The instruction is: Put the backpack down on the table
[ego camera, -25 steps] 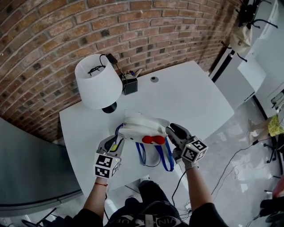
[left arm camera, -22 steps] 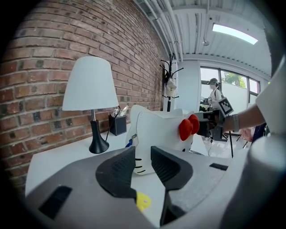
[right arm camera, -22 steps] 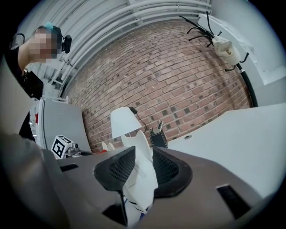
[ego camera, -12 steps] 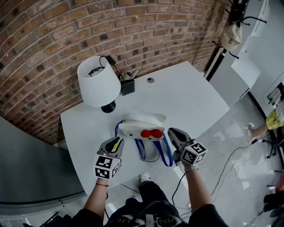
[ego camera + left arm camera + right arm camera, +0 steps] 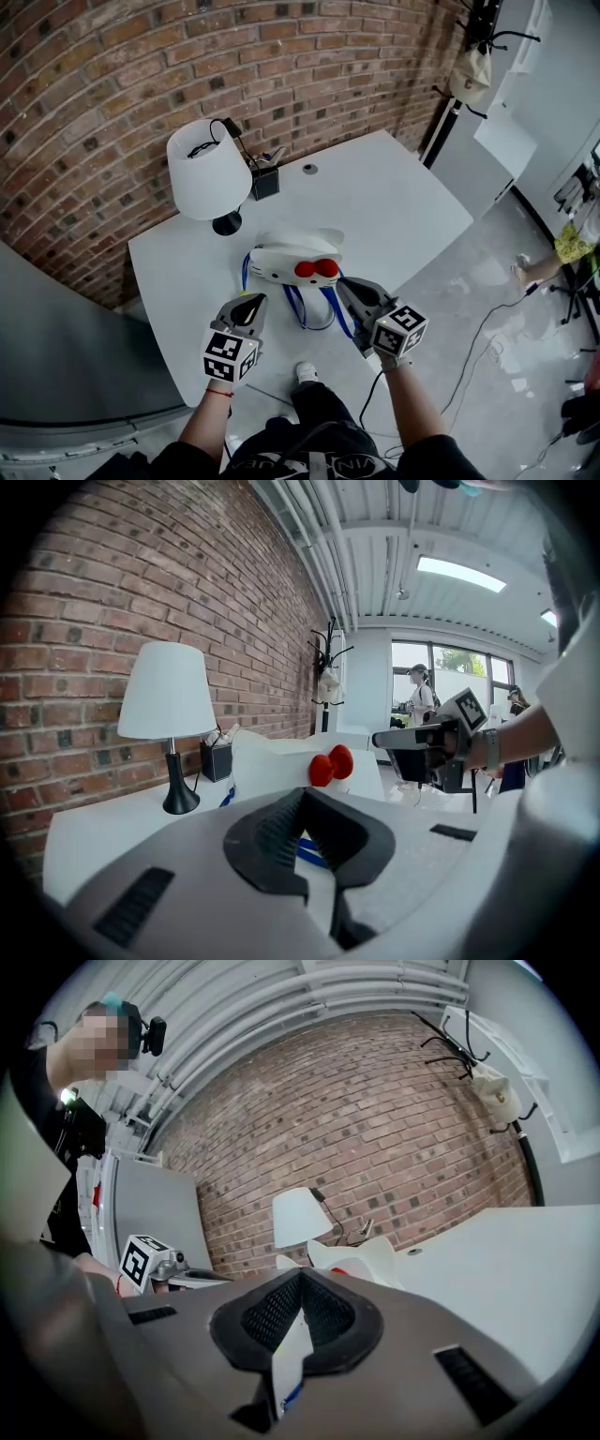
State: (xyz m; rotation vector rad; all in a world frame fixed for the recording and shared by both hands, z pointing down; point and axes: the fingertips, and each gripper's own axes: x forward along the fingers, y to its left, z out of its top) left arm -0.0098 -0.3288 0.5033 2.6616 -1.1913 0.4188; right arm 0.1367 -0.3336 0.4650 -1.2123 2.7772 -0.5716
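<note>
both pulled back off the backpack, now sitting on the counter. right hand-held gripper just clenched empty, left hand-held gripper is clenched empty too; looks done.

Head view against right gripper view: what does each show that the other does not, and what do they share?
Only the head view: the floor with its cables, the person's shoe and the right gripper from above. Only the right gripper view: the ceiling pipes and that gripper's jaws seen along their length, shut on nothing. Both: the white backpack, the lamp, the brick wall, the table and the left gripper.
</note>
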